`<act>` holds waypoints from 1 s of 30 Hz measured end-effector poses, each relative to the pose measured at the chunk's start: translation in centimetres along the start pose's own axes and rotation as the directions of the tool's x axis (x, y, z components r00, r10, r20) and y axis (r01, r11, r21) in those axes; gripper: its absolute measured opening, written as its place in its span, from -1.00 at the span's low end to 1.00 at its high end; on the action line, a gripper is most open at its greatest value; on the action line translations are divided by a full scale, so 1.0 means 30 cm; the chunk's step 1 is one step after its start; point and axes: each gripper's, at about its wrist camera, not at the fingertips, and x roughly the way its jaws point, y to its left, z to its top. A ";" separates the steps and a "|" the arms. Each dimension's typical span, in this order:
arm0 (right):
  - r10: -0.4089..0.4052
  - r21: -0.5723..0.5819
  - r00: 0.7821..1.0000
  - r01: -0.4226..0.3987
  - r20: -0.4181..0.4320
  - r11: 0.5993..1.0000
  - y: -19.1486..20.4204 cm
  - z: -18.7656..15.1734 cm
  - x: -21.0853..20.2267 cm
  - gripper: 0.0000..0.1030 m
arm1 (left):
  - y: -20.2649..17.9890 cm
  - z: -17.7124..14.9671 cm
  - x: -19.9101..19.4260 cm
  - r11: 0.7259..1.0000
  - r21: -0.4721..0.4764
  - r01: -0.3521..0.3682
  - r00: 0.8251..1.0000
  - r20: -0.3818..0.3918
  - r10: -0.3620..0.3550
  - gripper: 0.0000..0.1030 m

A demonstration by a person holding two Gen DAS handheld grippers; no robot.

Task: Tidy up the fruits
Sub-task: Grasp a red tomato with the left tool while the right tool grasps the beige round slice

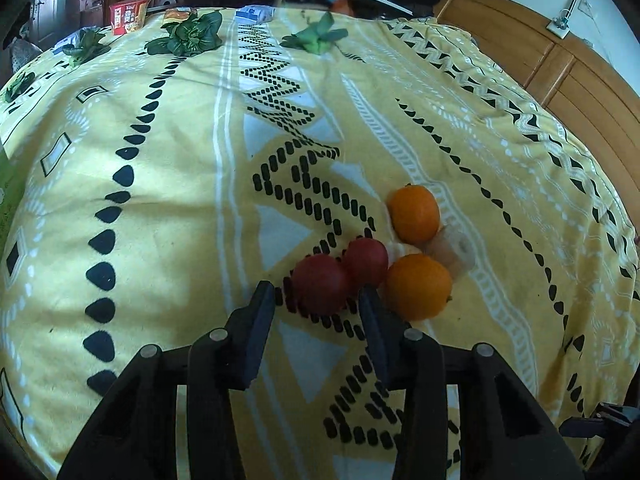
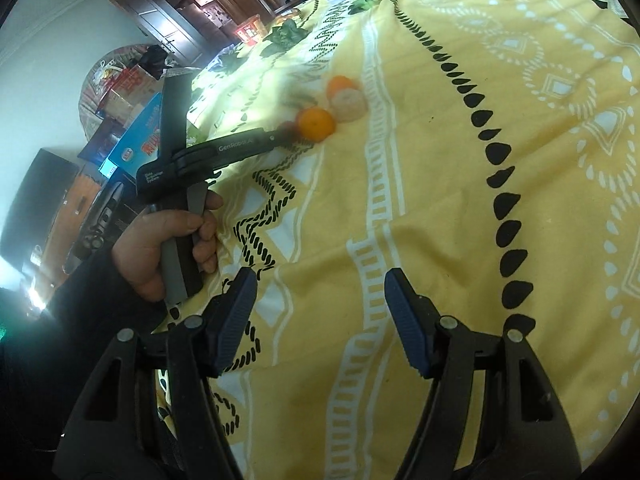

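Two red fruits (image 1: 320, 289) (image 1: 367, 261), two oranges (image 1: 418, 286) (image 1: 414, 213) and a pale fruit (image 1: 456, 254) lie clustered on the yellow patterned cloth (image 1: 160, 200). My left gripper (image 1: 318, 300) is open, its jaws either side of the near red fruit, not closed on it. My right gripper (image 2: 320, 284) is open and empty, hovering over bare cloth well short of the cluster. The right wrist view shows the near orange (image 2: 316, 124), the far orange (image 2: 339, 84), the pale fruit (image 2: 350, 104) and the left gripper (image 2: 280, 136) reaching them.
Leafy green vegetables (image 1: 192, 34) (image 1: 316, 38) and a red instant-noodle cup (image 1: 128, 14) sit at the cloth's far edge. A wooden headboard (image 1: 560, 72) runs along the right. Boxes and furniture (image 2: 132, 132) stand beyond the left side.
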 end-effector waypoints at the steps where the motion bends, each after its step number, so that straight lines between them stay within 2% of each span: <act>1: 0.000 -0.001 1.000 0.000 0.000 1.000 0.001 0.002 0.001 0.31 | -0.003 0.003 0.005 1.000 0.004 0.000 1.000 0.001 0.000 -0.13; 3: -0.001 -0.004 1.000 0.001 0.003 1.000 0.003 0.011 0.002 0.31 | -0.008 0.007 0.011 1.000 0.009 0.006 1.000 0.004 -0.006 -0.16; 4: -0.003 -0.006 1.000 0.003 0.007 1.000 0.003 0.019 0.003 0.30 | -0.008 0.006 0.009 1.000 0.008 0.011 1.000 0.009 -0.011 -0.38; 5: -0.004 -0.010 1.000 0.004 0.012 1.000 0.004 0.030 0.001 0.29 | -0.007 0.004 0.004 1.000 0.008 0.012 1.000 0.012 -0.012 -0.43; 12: -0.002 -0.039 0.996 0.005 0.088 0.999 0.027 0.177 0.032 0.15 | 0.016 -0.041 -0.110 0.999 -0.045 0.003 0.997 0.072 0.000 -0.43; 15: 0.003 -0.042 0.995 0.001 0.096 0.999 0.030 0.262 0.095 0.00 | 0.038 -0.068 -0.178 0.996 -0.084 0.005 0.995 0.101 0.004 -0.43; 18: -0.005 -0.029 0.996 0.007 0.088 1.000 0.020 0.340 0.173 -0.03 | 0.049 -0.086 -0.235 0.995 -0.102 0.003 0.992 0.128 0.010 -0.43; 22: -0.066 0.008 0.994 0.065 0.082 0.998 -0.011 0.410 0.260 -0.03 | 0.048 -0.091 -0.285 0.995 -0.097 -0.001 0.988 0.151 0.016 -0.43; 28: -0.131 0.007 0.991 0.131 0.030 0.991 -0.036 0.459 0.364 -0.03 | 0.032 -0.087 -0.305 0.997 -0.079 0.001 0.987 0.162 0.012 -0.43; 30: -0.139 0.012 0.990 0.139 0.023 0.990 -0.049 0.458 0.379 -0.12 | 0.026 -0.088 -0.311 0.997 -0.078 0.004 0.987 0.163 0.009 -0.43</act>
